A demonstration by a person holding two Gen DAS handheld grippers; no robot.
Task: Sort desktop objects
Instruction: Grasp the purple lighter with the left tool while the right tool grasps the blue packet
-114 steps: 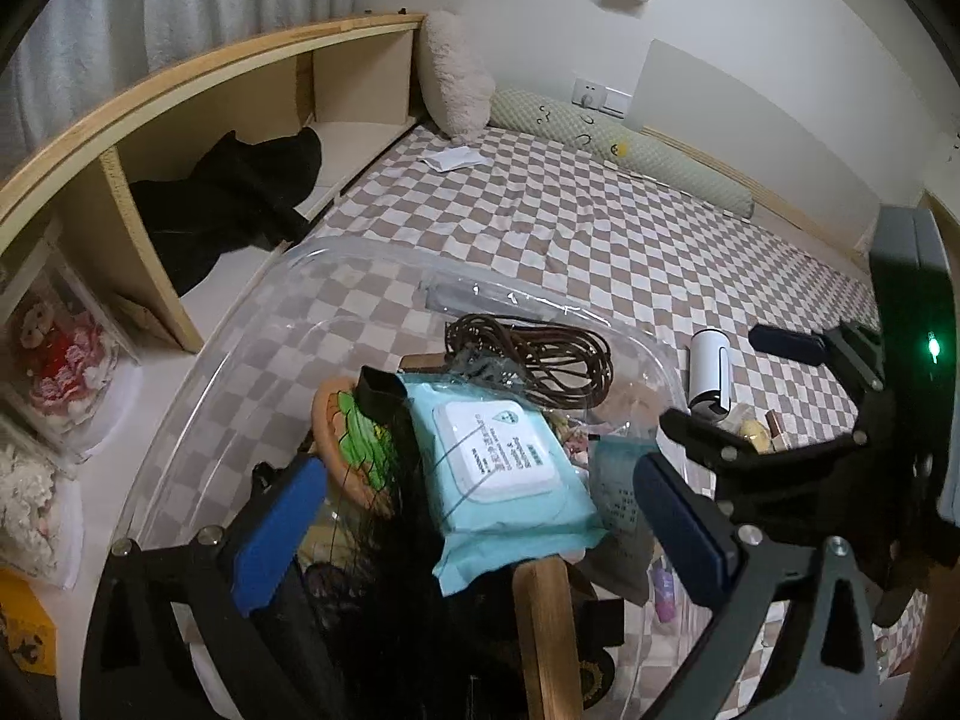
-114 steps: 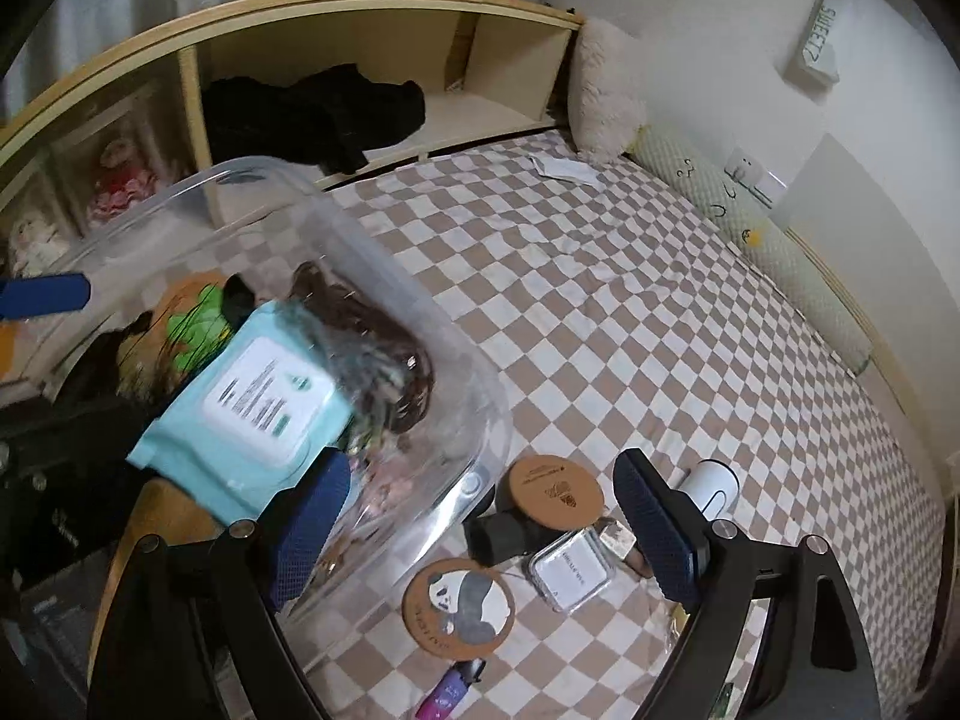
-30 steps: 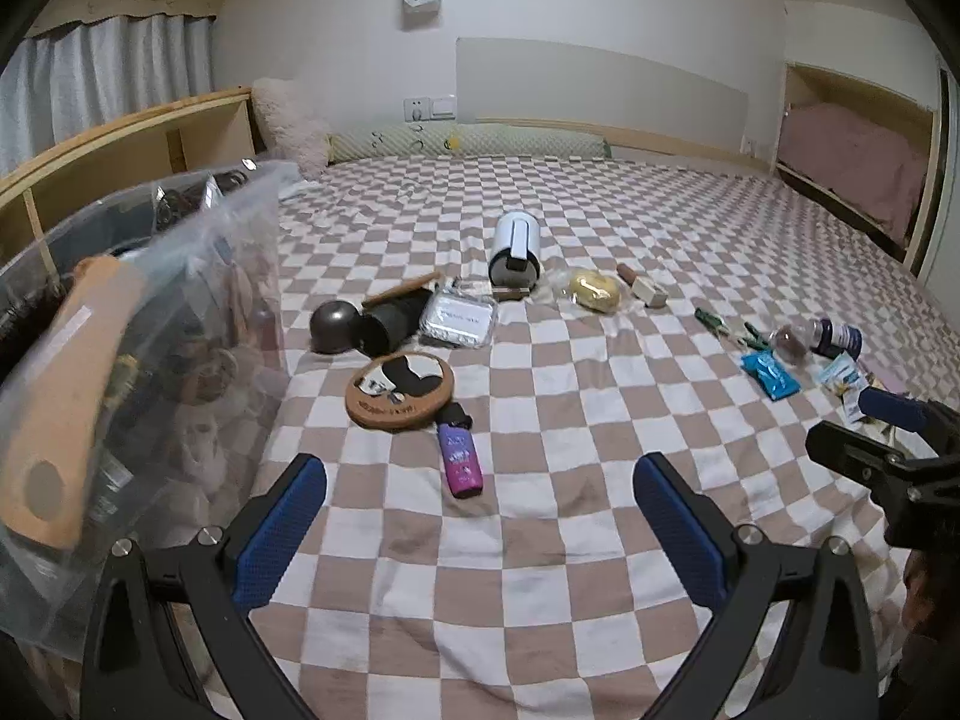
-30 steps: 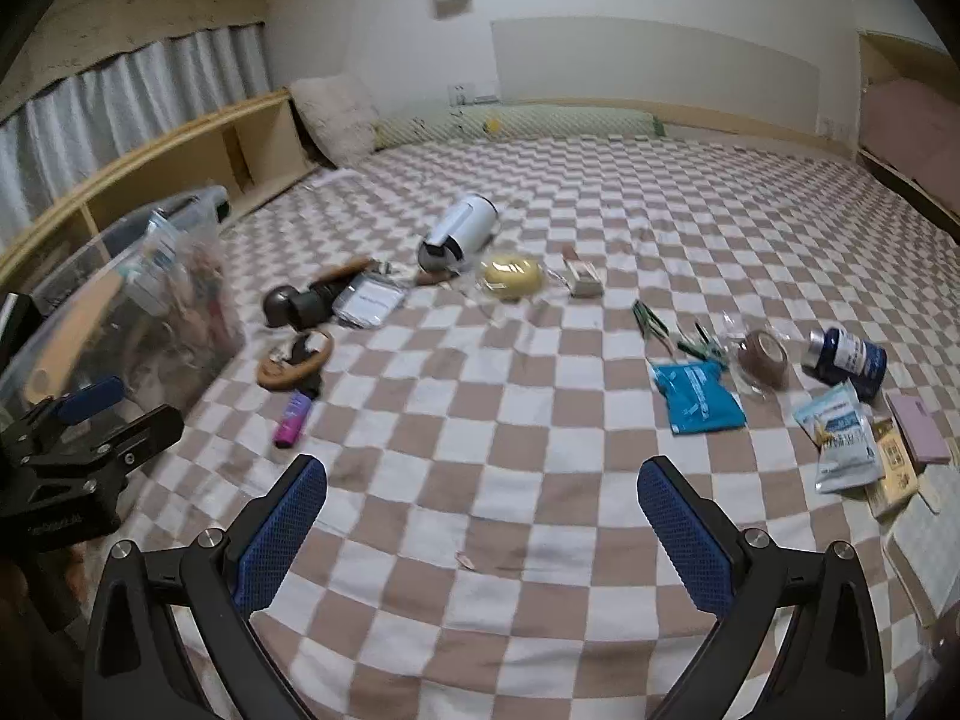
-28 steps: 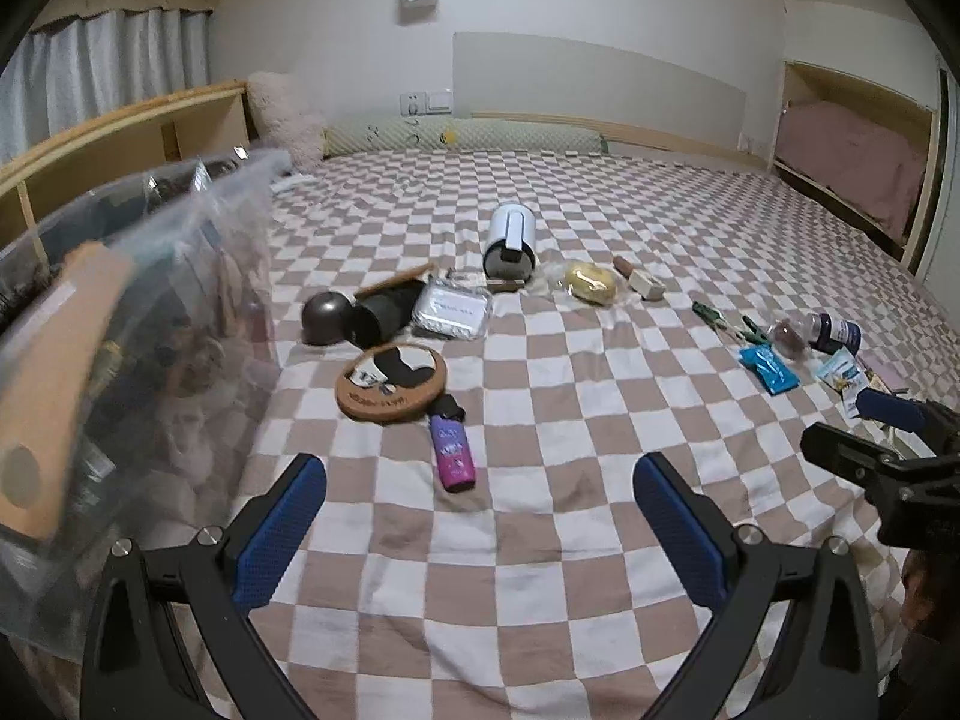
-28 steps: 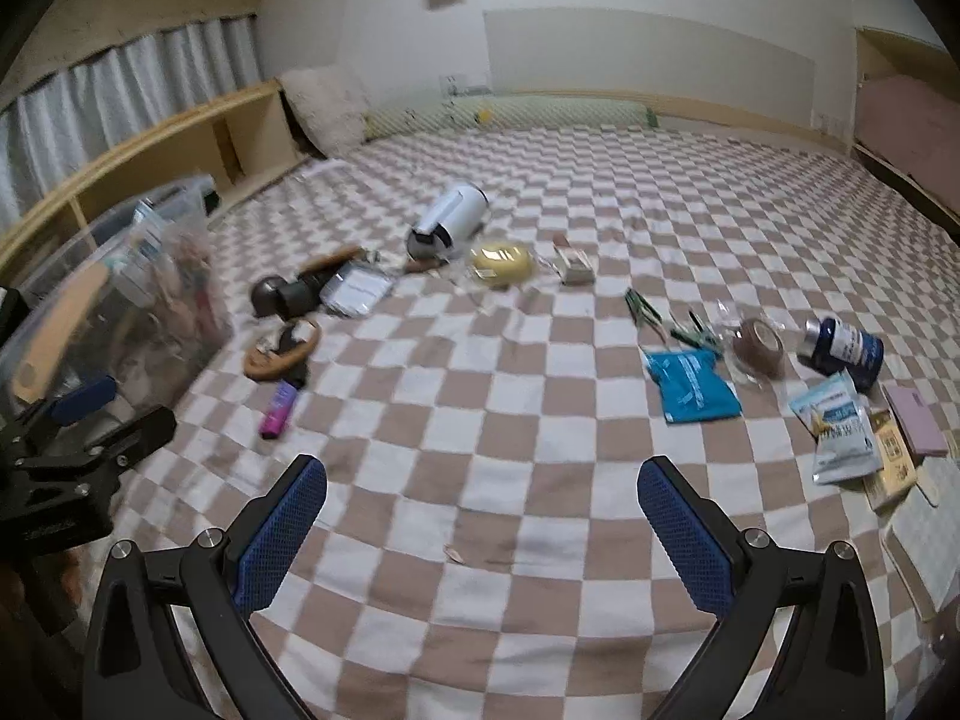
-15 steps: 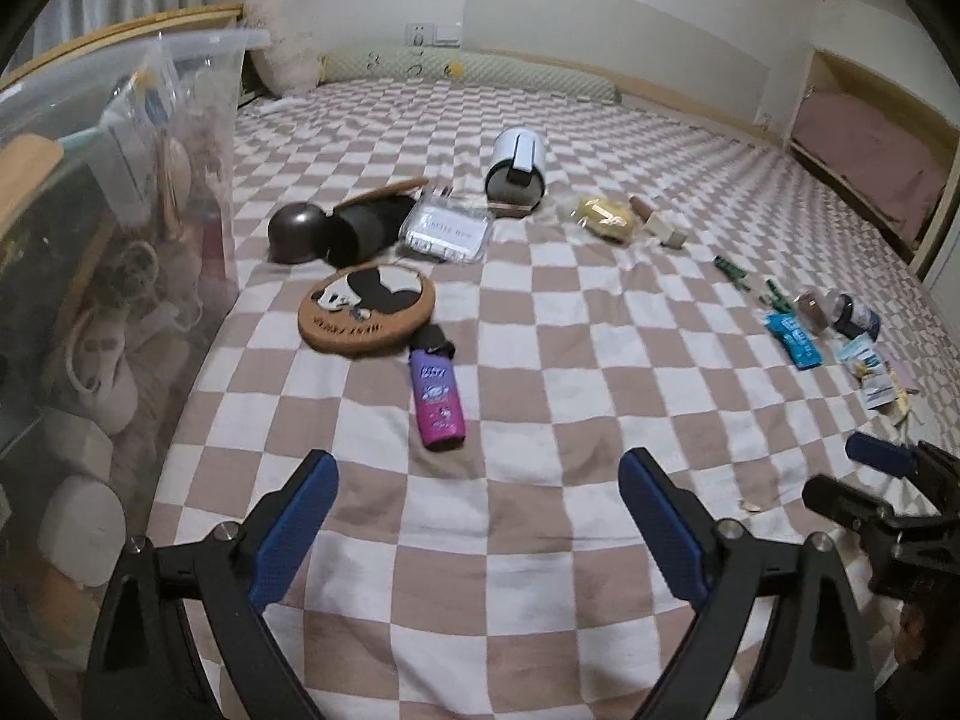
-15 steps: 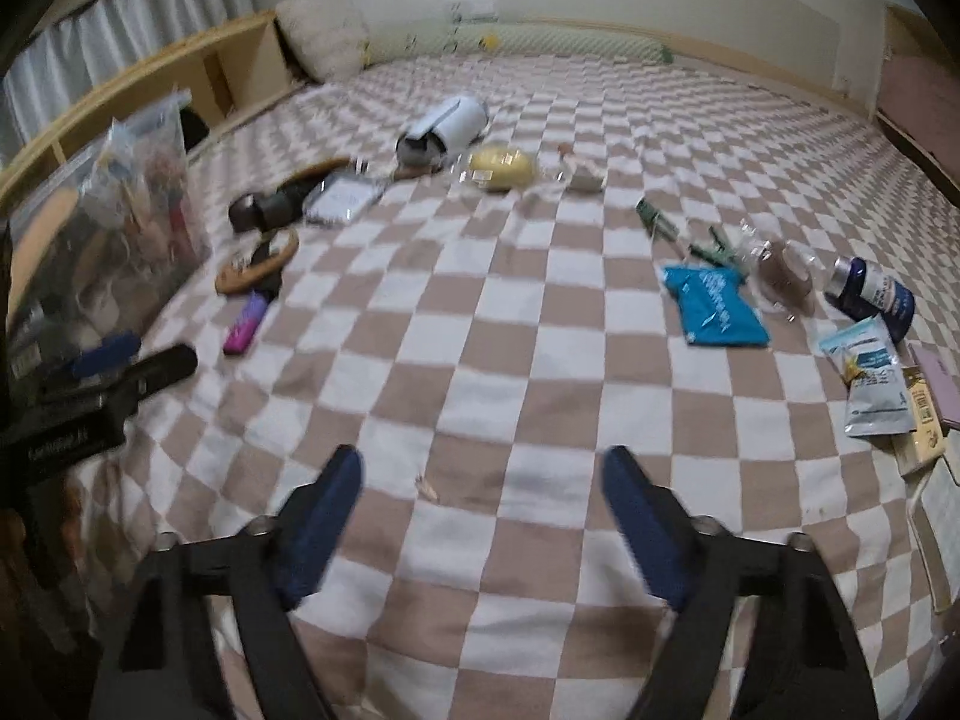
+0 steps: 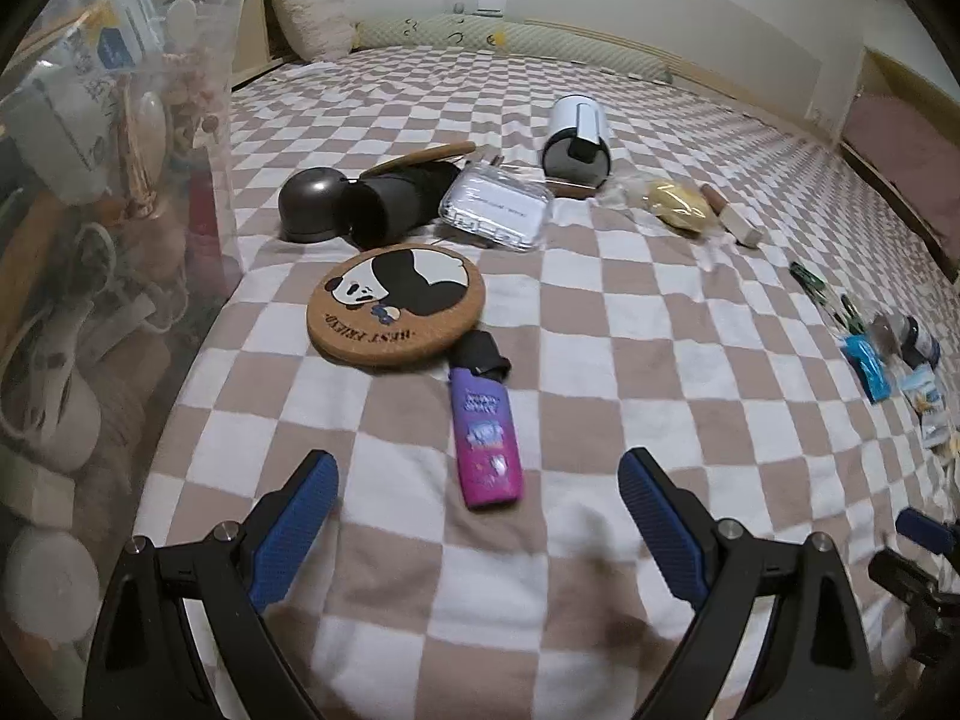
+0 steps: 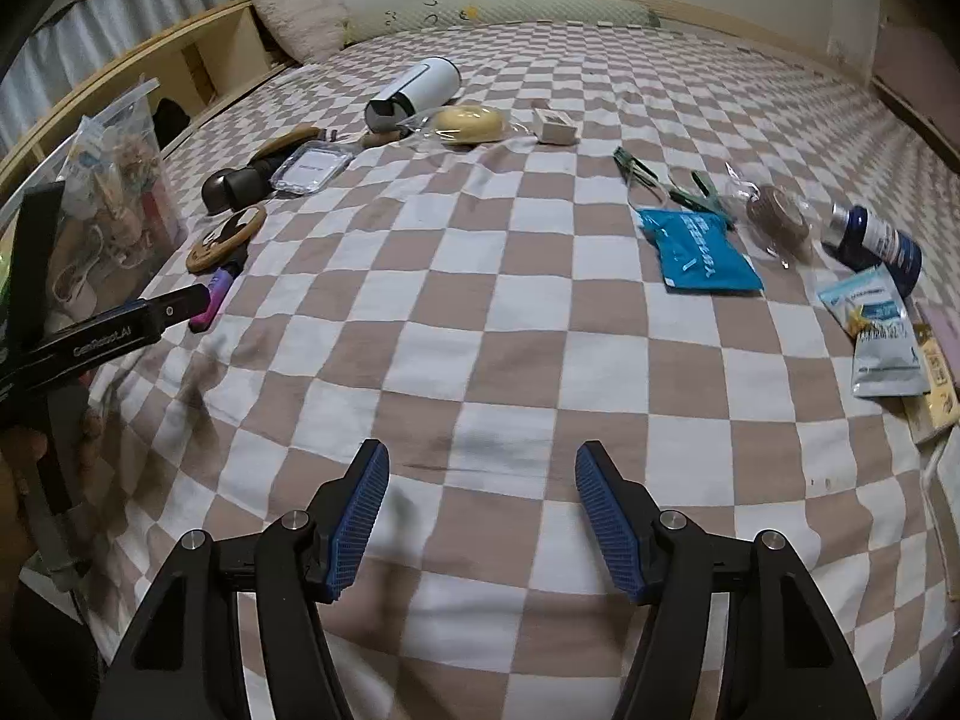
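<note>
A brown-and-white checkered bedspread (image 9: pixel 600 324) covers the bed. At the far end lie a fluffy pillow (image 9: pixel 312 15) and a long patterned bolster (image 9: pixel 510 39). Wooden shelving (image 10: pixel 180 69) runs along the left.

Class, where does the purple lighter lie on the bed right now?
In the left wrist view the purple lighter lies on the checked bedspread, just ahead of the open left claw, its black cap touching the panda coaster.

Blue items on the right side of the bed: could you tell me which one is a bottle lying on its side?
The dark blue bottle with the silver cap and white label; the flat blue packet nearby is a pouch.
</note>
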